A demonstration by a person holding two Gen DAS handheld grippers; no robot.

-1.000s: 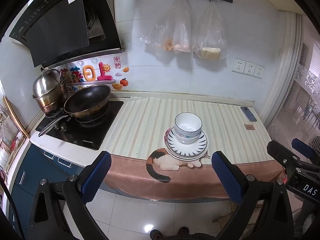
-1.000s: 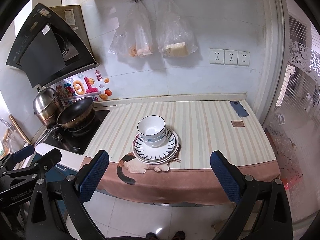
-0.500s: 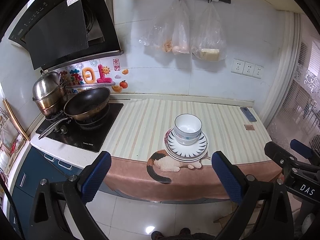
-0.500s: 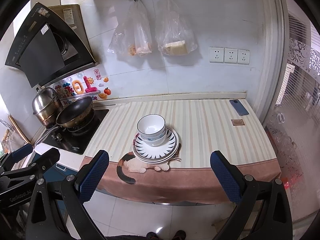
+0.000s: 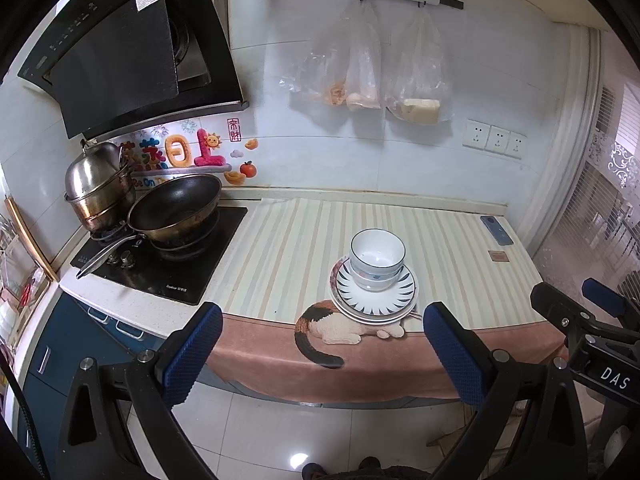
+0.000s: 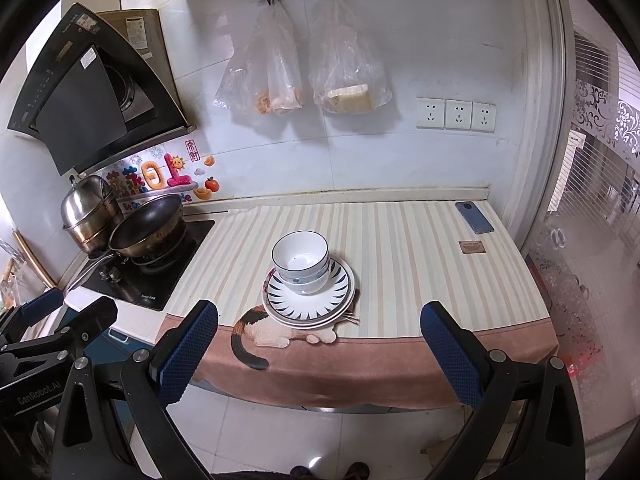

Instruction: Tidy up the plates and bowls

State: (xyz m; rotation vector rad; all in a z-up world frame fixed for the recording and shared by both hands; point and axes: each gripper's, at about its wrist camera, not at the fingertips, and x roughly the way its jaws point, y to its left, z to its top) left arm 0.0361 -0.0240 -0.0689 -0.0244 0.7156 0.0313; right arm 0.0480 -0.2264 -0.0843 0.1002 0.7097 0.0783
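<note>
We hold the left gripper (image 5: 322,352) and right gripper (image 6: 318,350) spread wide and empty off the counter's (image 6: 420,264) front edge, where bowls (image 6: 301,262) sit nested on stacked plates (image 6: 310,300), apparently done unless another reach is needed.

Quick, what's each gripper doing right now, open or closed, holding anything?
Left gripper: open, holding nothing, back from the counter.
Right gripper: open, holding nothing, back from the stacked bowls and plates.

Black triangular frames, silver screws, blue textured pads (image 5: 192,354), white "DAS" and "GenRobot.AI" lettering
</note>
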